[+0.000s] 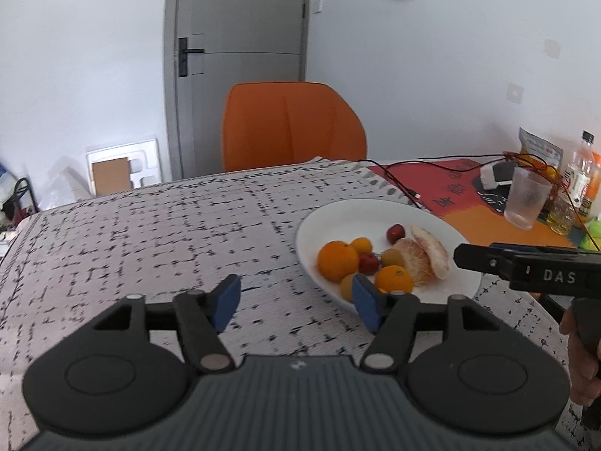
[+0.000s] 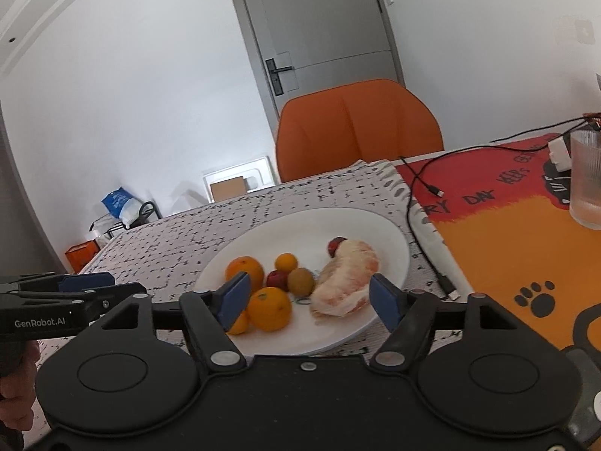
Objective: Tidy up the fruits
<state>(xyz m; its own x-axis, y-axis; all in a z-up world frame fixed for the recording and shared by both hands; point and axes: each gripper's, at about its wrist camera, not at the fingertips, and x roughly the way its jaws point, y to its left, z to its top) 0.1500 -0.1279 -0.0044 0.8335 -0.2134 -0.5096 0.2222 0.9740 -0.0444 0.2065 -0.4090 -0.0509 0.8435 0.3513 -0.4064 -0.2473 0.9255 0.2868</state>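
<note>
- Your left tongs [image 1: 296, 302], black-armed with blue pads, sit nearest the left wrist camera, spread wide and holding nothing, over the speckled white-and-black cloth [image 1: 157, 233] that covers the surface.
- Their right-hand pad [image 1: 366, 306] overlaps the near rim of the round white plate [image 1: 443, 233] in that view; whether it touches the rim, you cannot tell.
- Your right tongs [image 2: 308, 300], the same black and blue build, are also spread wide and empty, with the plate [image 2: 390, 240] framed between their pads.
- From the left wrist camera those right tongs [image 1: 465, 257] show side-on at the plate's right edge.
- All the fruit lies on the plate: a large round orange [image 2: 245, 271] at the left, a second orange [image 2: 269, 309] nearer you, and a small orange-yellow fruit [image 2: 286, 262] behind them.
- A small red fruit [image 2: 277, 279] sits just beside a brown-green kiwi [image 2: 301, 282] in the middle of the group.
- A peeled pink pomelo chunk [image 2: 345, 280] lies on the right half of the plate, with another small red fruit [image 2: 335, 245] just behind it.
- Another small orange-yellow fruit [image 2: 240, 324] is partly hidden behind your right tongs' left pad.
- Beyond the plate, to the right, a black cable [image 2: 420, 203] trails across a red-and-orange printed mat [image 2: 518, 233], and a ribbed clear glass [image 2: 588, 184] stands on it.
- An orange chair [image 2: 357, 127] stands at the far edge of the surface, with a grey door [image 2: 323, 18] behind.
</note>
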